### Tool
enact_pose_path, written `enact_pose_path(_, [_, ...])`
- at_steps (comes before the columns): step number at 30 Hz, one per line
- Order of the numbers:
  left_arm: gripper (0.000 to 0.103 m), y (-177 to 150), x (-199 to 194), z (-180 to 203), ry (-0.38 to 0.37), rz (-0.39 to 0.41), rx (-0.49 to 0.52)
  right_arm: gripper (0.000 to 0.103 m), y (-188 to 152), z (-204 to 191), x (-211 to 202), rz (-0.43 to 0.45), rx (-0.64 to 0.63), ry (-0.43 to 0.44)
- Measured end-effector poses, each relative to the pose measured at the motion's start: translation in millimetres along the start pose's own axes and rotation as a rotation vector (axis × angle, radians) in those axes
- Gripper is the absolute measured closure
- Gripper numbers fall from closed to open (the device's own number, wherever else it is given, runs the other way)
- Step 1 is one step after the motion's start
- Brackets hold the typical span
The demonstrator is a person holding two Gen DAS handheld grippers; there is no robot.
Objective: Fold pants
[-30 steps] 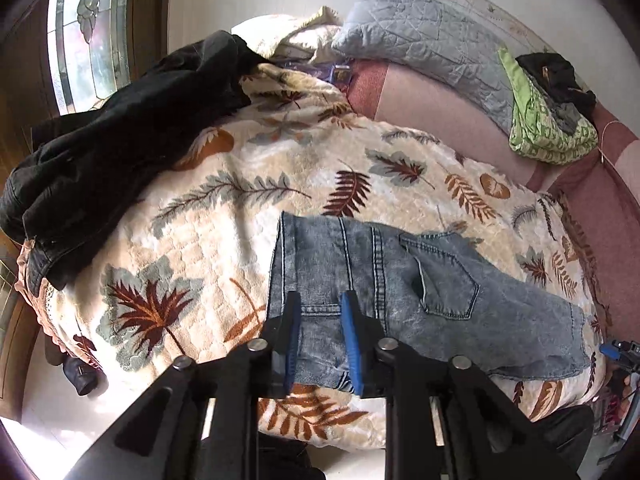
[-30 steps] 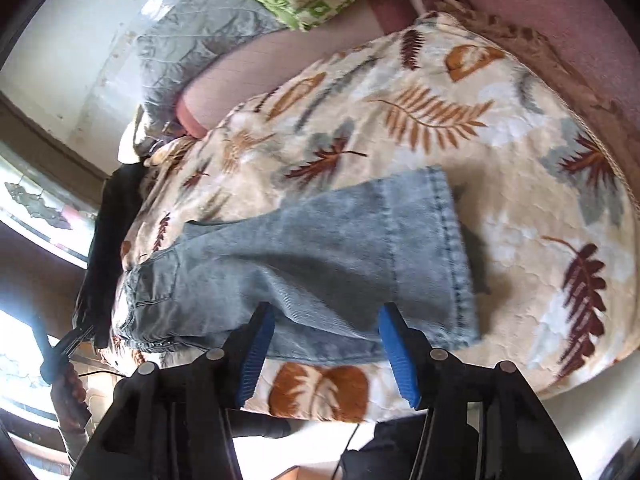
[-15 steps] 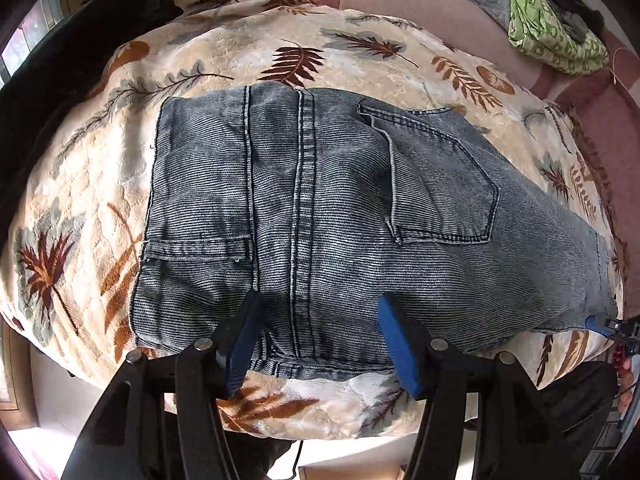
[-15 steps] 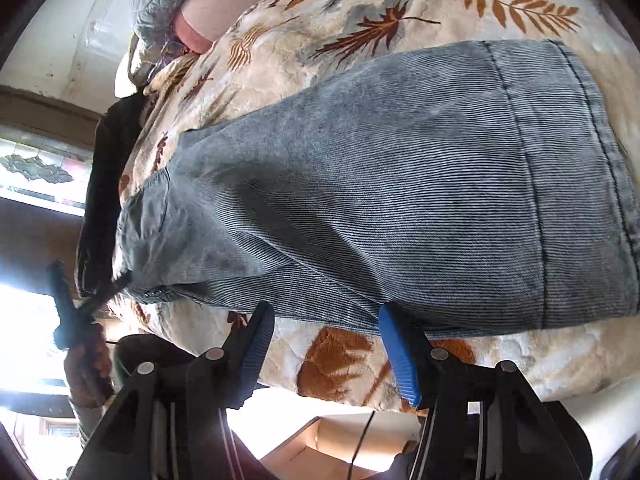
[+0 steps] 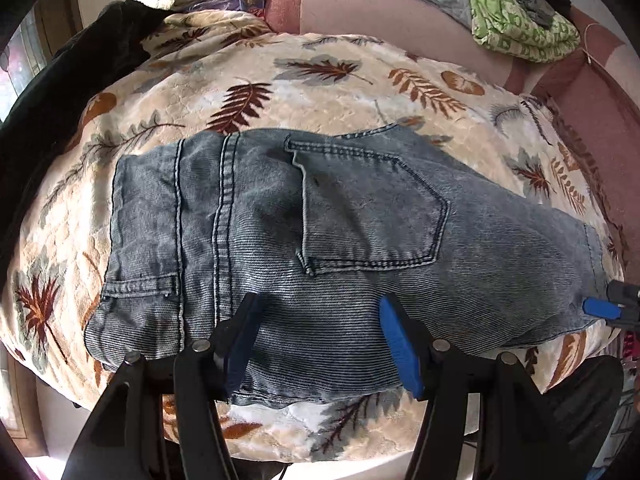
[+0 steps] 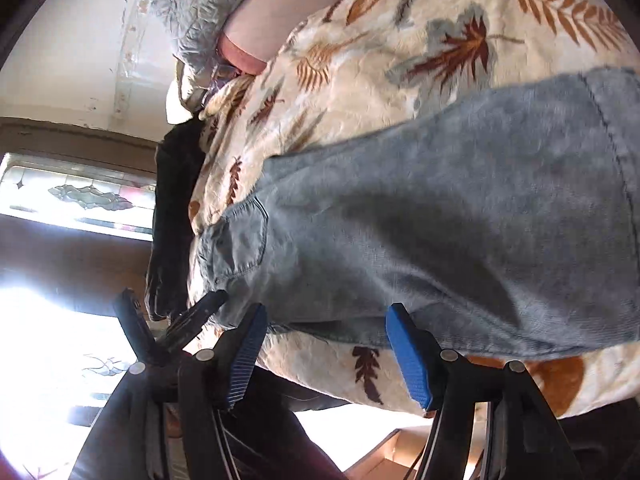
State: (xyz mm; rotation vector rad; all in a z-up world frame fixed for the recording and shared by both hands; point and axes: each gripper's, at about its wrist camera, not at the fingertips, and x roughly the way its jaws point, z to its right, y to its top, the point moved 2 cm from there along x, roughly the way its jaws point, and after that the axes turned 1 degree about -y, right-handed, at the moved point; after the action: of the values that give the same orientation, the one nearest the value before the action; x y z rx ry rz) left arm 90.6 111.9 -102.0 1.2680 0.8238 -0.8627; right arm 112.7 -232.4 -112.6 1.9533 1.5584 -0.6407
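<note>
While faded blue denim pants (image 5: 320, 240) lay flat, back pocket up, on a cream leaf-print blanket (image 5: 280, 80) covering the bed, the left gripper (image 5: 320, 340) hovered over their near edge below the waistband end, blue pads spread and empty. Over the leg end, the right gripper (image 6: 324, 344) was opening, pads apart, gripping nothing. A black garment (image 5: 60, 100) lay beside the blanket.

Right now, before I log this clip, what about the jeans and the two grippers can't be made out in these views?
- Faded blue denim jeans, left wrist view: near edge hidden behind the open left gripper.
- Right wrist view: the jeans' hem is cut off by the frame's right edge; the cloth is motion-blurred.
- Right gripper, jaws opening: whether the pads touch denim is unclear.
</note>
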Motion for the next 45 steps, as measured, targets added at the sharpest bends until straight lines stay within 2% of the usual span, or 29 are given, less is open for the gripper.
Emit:
enact_pose_path(4, [0.041,-6.0,8.7,-6.0,-0.002,-0.008,0.014,0.037,-12.1,36.1,26.8,0.027,0.174,-0.028])
enact_pose_path(6, [0.041,-6.9,7.1,-7.6,-0.014,-0.004,0.016,0.038,-9.8,41.3,25.1,0.082,0.208,0.016])
enact_pose_path(8, [0.041,-6.7,7.2,-9.1,-0.023,-0.005,0.015,0.043,-6.9,40.2,20.1,0.142,0.222,0.024])
enact_pose_path(9, [0.041,-6.8,7.6,-9.4,-0.024,-0.005,0.014,0.048,-4.9,39.8,18.8,0.166,0.228,0.016])
enact_pose_path(10, [0.041,-6.5,8.2,-9.5,-0.024,-0.005,0.015,0.063,-3.0,41.1,19.6,0.178,0.237,0.002])
enact_pose_path(11, [0.041,-6.5,8.5,-9.9,-0.024,-0.006,0.015,0.086,-1.9,42.0,23.2,0.176,0.241,-0.007])
enact_pose_path(12, [0.041,-5.9,8.6,-10.2,-0.025,-0.008,0.017,0.097,-2.3,42.4,25.6,0.177,0.247,-0.018])
enact_pose_path(13, [0.041,-5.0,8.3,-10.4,-0.027,-0.011,0.02,0.1,-4.9,40.3,25.2,0.181,0.242,-0.024])
enact_pose_path(16, [0.041,-0.8,6.6,-16.1,-0.03,-0.018,0.029,0.1,-24.2,22.3,8.2,0.227,0.217,-0.029])
enact_pose_path(18, [0.041,2.6,6.3,-20.6,-0.038,-0.025,0.022,0.098,-38.6,24.5,9.0,0.201,0.229,-0.07])
enact_pose_path(19, [0.041,3.8,7.2,-20.6,-0.037,-0.032,0.029,0.09,-40.0,33.0,22.5,0.117,0.237,-0.105])
enact_pose_path(20, [0.041,4.4,8.0,-19.4,-0.032,-0.04,0.037,0.086,-40.6,44.7,32.5,0.062,0.267,-0.099])
enact_pose_path(21, [0.041,4.2,7.3,-17.6,-0.023,-0.042,0.049,0.086,-42.5,53.8,27.6,0.086,0.311,-0.026])
enact_pose_path(22, [0.041,3.4,5.5,-15.9,-0.012,-0.04,0.065,0.083,-43.0,55.4,19.4,0.087,0.316,0.0])
enact_pose_path(24, [0.041,2.5,-0.3,-14.0,0.01,-0.03,0.081,0.075,-42.0,45.5,-13.7,0.147,0.224,-0.019])
enact_pose_path(26, [0.041,4.9,-9.0,-12.8,0.04,-0.001,0.082,0.06,-36.4,39.4,-55.7,0.227,0.148,-0.046])
enact_pose_path(27, [0.041,7.2,-14.3,-11.4,0.059,0.022,0.09,0.055,-29.5,40.9,-77.8,0.271,0.123,-0.092])
enact_pose_path(28, [0.041,10.0,-20.2,-9.9,0.062,0.05,0.101,0.04,-20.2,45.9,-96.5,0.315,0.105,-0.166])
enact_pose_path(29, [0.041,13.0,-25.5,-9.2,0.061,0.077,0.107,0.031,-7.0,52.2,-111.8,0.35,0.074,-0.254])
enact_pose_path(31, [0.041,20.0,-31.4,-11.7,0.068,0.107,0.096,0.031,25.1,65.6,-133.3,0.424,0.003,-0.431])
enact_pose_path(32, [0.041,23.2,-32.3,-15.0,0.062,0.116,0.082,0.031,43.8,76.2,-136.1,0.413,-0.008,-0.496])
enact_pose_path(34, [0.041,26.6,-25.7,-22.2,0.066,0.1,0.05,0.032,76.4,105.2,-136.6,0.366,0.026,-0.49])
enact_pose_path(36, [0.041,26.0,-12.4,-28.7,0.08,0.07,0.036,0.043,101.1,128.9,-126.6,0.305,0.055,-0.5])
enact_pose_path(39, [0.041,19.3,4.7,-38.6,0.07,0.042,-0.005,0.064,114.2,148.6,-106.1,0.248,0.09,-0.48])
enact_pose_path(40, [0.039,17.4,5.7,-39.9,0.061,0.059,-0.014,0.076,115.9,148.0,-102.2,0.243,0.075,-0.495])
enact_pose_path(41, [0.038,16.2,6.1,-40.2,0.057,0.072,-0.013,0.081,115.5,144.9,-98.1,0.235,0.047,-0.537])
enact_pose_path(42, [0.038,15.0,7.1,-39.4,0.059,0.074,-0.011,0.085,113.3,141.7,-98.4,0.243,0.026,-0.562])
enact_pose_path(43, [0.034,14.1,7.9,-38.5,0.059,0.078,-0.008,0.093,112.6,138.3,-103.2,0.266,0.021,-0.576])
enact_pose_path(45, [0.028,12.7,11.0,-34.8,0.056,0.081,0.012,0.093,111.9,125.6,-113.9,0.311,-0.019,-0.604])
